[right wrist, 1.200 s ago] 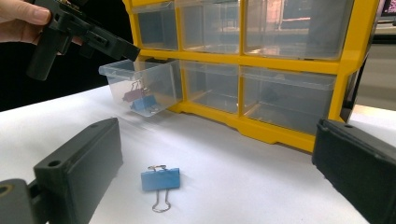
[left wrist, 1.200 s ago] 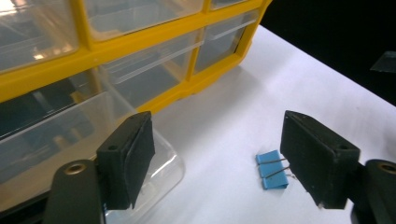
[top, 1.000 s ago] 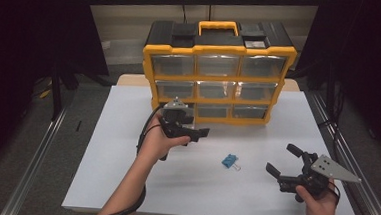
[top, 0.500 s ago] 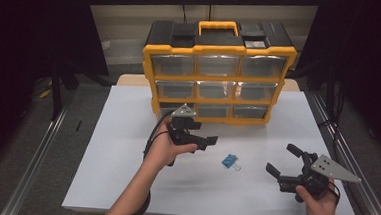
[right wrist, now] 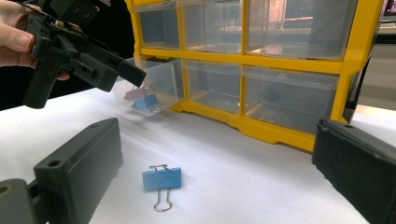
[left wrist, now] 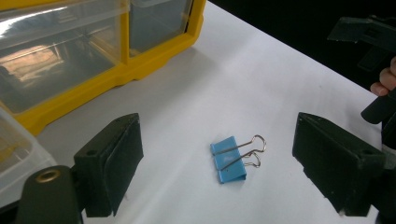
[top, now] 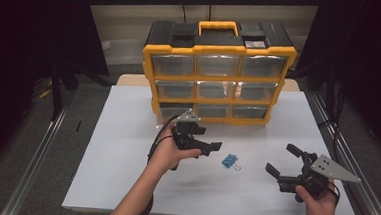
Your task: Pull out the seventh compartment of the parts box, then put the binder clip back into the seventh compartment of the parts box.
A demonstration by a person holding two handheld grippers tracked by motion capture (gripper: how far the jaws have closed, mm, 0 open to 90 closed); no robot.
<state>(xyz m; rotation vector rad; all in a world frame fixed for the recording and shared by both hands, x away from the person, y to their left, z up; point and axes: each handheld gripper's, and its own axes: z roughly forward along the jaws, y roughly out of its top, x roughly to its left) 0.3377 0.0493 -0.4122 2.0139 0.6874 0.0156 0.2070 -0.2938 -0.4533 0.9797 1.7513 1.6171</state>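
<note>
The blue binder clip (left wrist: 229,160) lies flat on the white tabletop (top: 127,133), a little in front of the yellow drawer box (top: 218,79), with its two wire handles folded out to one side. In the left gripper view it sits right between the two black jaws but lower down, and nothing touches it. I think my job now is to pick it up, so I want to bring the left gripper (top: 210,150) down over it and line the jaws up with the blue body, not the thin wire loops, which would slip. I should go slowly and squeeze only when both pads are beside the blue part. The left gripper is spread wide, its jaws have just been opening, and it holds nothing. The bottom left drawer (right wrist: 149,91) is pulled out, with other clips inside, so I guess the clip goes there. The right gripper (top: 287,163) waits near the clip on the other side, low over the tabletop, also spread wide and holding nothing.
</note>
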